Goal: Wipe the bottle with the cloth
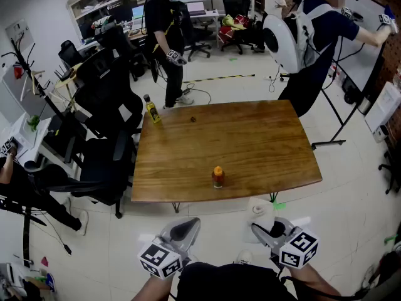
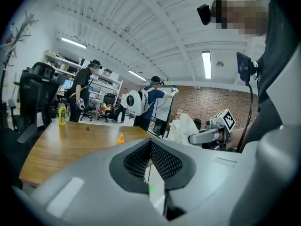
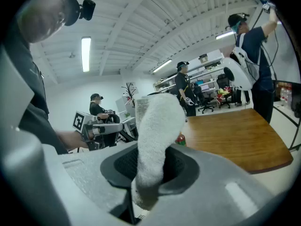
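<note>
A: Landmark?
B: Brown wooden table [image 1: 250, 137].
A: Bottle?
B: Small reddish bottle with orange cap [image 1: 217, 177], upright on the table, near its front edge.
A: Cloth?
B: White terry cloth [image 3: 157, 121], off the table, just short of that front edge. The right gripper [image 3: 149, 173] has its jaws clamped on it.
A: Left gripper [image 2: 150, 145]?
B: Also short of the front edge, jaws together, nothing between them.
A: Other?
B: Yellow plastic bottle [image 1: 151, 110], at the table's far left corner.
</note>
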